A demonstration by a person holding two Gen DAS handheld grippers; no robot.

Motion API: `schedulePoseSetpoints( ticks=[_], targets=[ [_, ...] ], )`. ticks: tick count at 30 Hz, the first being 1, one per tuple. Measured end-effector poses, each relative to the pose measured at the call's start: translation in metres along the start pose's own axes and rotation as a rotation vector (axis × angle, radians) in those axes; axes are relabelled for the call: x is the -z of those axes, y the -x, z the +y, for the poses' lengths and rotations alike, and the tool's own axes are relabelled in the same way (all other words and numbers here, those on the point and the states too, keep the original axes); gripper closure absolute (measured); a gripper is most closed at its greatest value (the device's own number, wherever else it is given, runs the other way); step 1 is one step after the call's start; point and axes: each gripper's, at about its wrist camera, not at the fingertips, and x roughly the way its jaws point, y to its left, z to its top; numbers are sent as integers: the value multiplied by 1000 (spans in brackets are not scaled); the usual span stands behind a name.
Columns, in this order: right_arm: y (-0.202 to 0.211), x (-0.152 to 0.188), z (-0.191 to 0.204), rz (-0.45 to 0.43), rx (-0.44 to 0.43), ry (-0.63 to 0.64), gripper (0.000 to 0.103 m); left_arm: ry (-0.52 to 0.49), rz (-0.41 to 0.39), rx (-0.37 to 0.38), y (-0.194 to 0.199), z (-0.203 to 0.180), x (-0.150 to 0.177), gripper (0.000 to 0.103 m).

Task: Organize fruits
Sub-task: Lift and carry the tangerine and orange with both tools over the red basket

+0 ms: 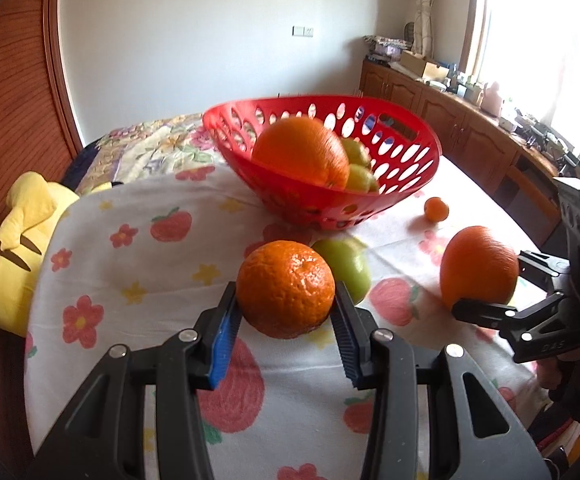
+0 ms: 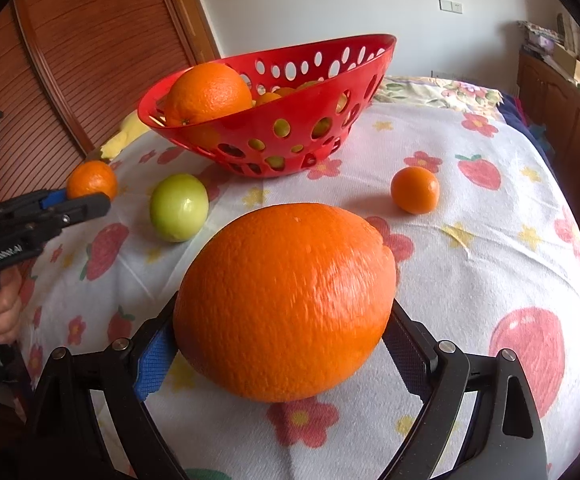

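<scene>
Gripping fruit with both tools, the person is mid-pickup, each piece bound for the red basket [image 1: 401, 196]; next comes a lift clear of the floral cloth [image 1: 162, 264] and a carry over the rim; from the left wrist, the left gripper [image 1: 286, 312] clasps a mandarin [image 1: 286, 288] between its blue pads, a green apple [image 1: 347, 266] just behind, a tiny orange [image 1: 436, 209] beyond; from the right wrist, the right gripper [image 2: 282, 344] squeezes a large orange [image 2: 286, 300], seemingly raised slightly off the cloth; the basket already holds an orange [image 2: 210, 94] and green fruit
</scene>
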Motion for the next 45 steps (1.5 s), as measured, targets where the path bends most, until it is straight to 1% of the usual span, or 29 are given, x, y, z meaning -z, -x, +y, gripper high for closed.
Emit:
schedulePoseSetpoints(
  ticks=[8,15,20,24,29,34,39,45],
  targets=[
    [17,-8,-1,-40,11,-2,11,-9,-35,12,14,-8,-11,60],
    [23,-11,-5,-73,-17,-25,12,-13,-39,14,15,-10,-12,60],
    [27,-13,-7,-100,-13,-44,12,-11,-40,17,16,-11,-14,60],
    [33,-20,-8,-119,-14,-43,12,-17,-57,22,19,-13,-23,60],
    [46,-41,-9,-160,-16,-25,12,-23,-86,29,20,-14,-37,60],
    [51,-73,-11,-198,-24,1,12,-26,-105,42,14,-13,-54,60],
    [43,-104,-11,-218,-26,31,12,-28,-118,55,3,-9,-71,60],
    [18,-139,-7,-216,-15,89,12,-37,-125,59,-14,-3,-91,60]
  ],
)
